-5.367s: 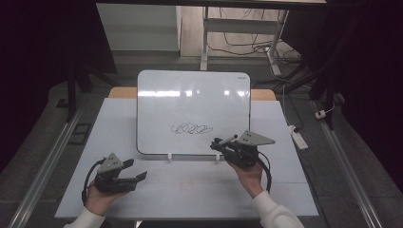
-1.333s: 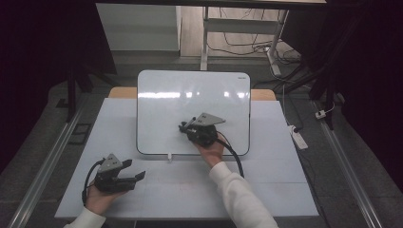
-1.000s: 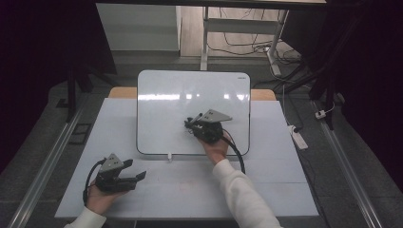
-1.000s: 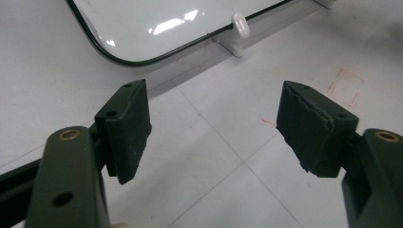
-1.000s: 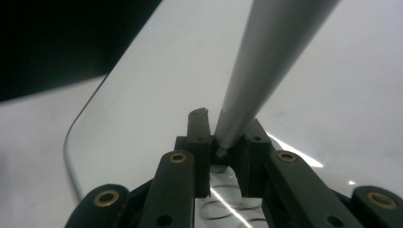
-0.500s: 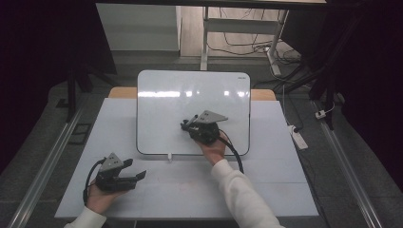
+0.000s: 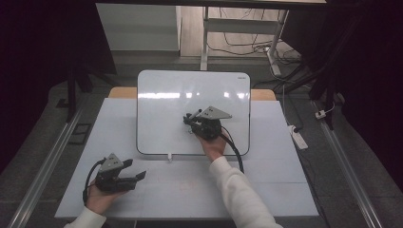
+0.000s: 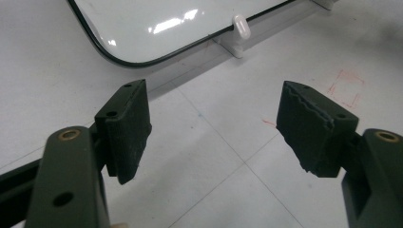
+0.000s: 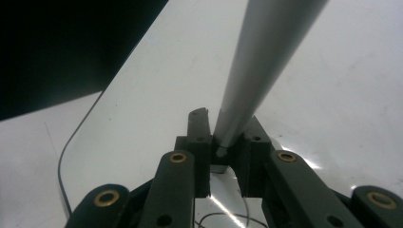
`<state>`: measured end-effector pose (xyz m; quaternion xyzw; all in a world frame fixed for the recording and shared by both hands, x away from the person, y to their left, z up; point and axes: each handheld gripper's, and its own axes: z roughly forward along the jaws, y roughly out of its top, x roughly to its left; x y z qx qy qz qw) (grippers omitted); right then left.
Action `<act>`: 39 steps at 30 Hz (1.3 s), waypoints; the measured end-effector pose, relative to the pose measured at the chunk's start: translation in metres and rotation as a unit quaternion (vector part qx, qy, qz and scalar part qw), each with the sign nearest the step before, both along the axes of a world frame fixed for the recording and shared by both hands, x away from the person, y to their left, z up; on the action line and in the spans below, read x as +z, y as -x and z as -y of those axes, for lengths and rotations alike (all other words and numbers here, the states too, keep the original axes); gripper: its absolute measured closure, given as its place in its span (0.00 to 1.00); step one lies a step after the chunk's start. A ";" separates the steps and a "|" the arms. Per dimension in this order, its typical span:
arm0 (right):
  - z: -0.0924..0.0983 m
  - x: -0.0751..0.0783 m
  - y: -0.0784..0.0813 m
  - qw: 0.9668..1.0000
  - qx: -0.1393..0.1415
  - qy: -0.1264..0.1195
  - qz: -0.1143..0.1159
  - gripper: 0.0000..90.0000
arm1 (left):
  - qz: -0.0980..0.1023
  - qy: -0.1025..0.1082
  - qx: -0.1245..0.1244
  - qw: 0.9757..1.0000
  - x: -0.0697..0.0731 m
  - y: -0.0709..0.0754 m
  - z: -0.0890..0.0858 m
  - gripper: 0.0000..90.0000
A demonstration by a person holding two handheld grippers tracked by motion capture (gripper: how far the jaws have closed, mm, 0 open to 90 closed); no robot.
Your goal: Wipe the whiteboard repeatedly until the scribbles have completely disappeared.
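The right gripper [image 7: 196, 122] is held over the white, rounded-corner whiteboard with the thin dark rim [image 7: 157, 95], which lies flat on the pale table surface [image 7: 266, 190]. Its jaws are clenched, and in the right gripper view a slim grey rod-like tool [image 9: 266, 61], probably a pen, is seen gripped between them, rising from the pads and slanting up and away towards the top of that view. What the far end of this tool is, or whether it meets the board, cannot be told. The board's glossy face is seen just beyond the jaws there, with its curved corner to the left, and a faint dark line is glimpsed on the face low down between the jaw arms.

Down at the near-left of the table, the left gripper [image 7: 138, 176] is held low over the bare surface, well apart from the right one and short of the board's near edge. In the left gripper view its two black jaws are spread wide, with nothing between the worn pads [image 8: 127, 128]; only the table's seam lines and a few faint red marks [image 8: 344, 88] are seen past them. A small white clip [image 8: 241, 27] is seen at the board's near rim, just ahead of that gripper.
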<state>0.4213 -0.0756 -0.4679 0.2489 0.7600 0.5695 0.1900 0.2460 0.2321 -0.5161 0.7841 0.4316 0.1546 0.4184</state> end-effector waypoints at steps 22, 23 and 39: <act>0.008 -0.012 0.017 0.998 0.038 0.050 0.003 0.86 | -0.005 -0.005 0.000 1.000 -0.002 -0.002 0.001 0.30; 0.008 -0.012 0.018 0.998 0.037 0.055 0.009 0.86 | -0.004 -0.005 -0.001 1.000 -0.001 -0.002 0.001 0.30; 0.006 -0.017 0.023 0.999 0.030 0.044 0.005 0.86 | -0.005 -0.004 0.000 1.000 -0.002 -0.002 0.001 0.30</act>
